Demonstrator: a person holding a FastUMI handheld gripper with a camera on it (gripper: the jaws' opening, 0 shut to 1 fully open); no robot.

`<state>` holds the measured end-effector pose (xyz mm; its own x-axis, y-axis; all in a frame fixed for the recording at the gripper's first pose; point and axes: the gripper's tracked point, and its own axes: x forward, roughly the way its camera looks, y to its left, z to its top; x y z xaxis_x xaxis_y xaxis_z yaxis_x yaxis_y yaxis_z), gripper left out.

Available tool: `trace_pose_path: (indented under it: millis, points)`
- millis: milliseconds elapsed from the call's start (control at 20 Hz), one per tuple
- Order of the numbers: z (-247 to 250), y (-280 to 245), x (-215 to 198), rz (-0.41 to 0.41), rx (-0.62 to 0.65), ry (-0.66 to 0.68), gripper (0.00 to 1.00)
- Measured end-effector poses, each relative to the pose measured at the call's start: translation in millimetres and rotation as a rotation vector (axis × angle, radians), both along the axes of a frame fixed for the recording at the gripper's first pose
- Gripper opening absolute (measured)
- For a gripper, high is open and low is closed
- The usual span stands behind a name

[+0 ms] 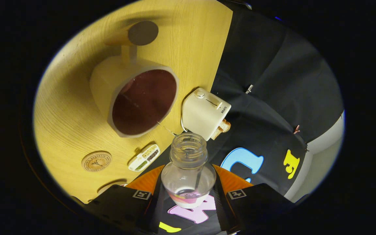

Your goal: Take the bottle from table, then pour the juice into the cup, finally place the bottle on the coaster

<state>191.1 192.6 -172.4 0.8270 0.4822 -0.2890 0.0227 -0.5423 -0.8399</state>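
My gripper (188,191) is shut on a clear, uncapped bottle (188,169), whose open neck points forward between the fingers. The bottle looks see-through, with no juice showing in its upper part. Beyond and to the left of the bottle's mouth is a cream cup (135,98) with a dark red inside and a handle at its far side. A round wooden coaster (96,161) lies flat on the light wooden table (70,107), left of the fingers and nearer than the cup. The whole view is rolled, so the table stands tilted.
A small cream toaster (206,112) with a slice of bread sticking out sits just beyond the bottle's mouth, near the table's edge. A small white box (144,157) lies between the coaster and the bottle. A dark round disc (143,32) lies beyond the cup.
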Motion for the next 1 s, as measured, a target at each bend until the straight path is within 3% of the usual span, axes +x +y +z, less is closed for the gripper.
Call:
trace_pose_path:
  millis: [450, 1000]
  points:
    - [-13.2, -15.7, -11.9, -0.021, 0.138, 0.109, 0.70]
    - [37.9, -26.7, -25.3, -0.222, 0.699, 0.513, 0.70]
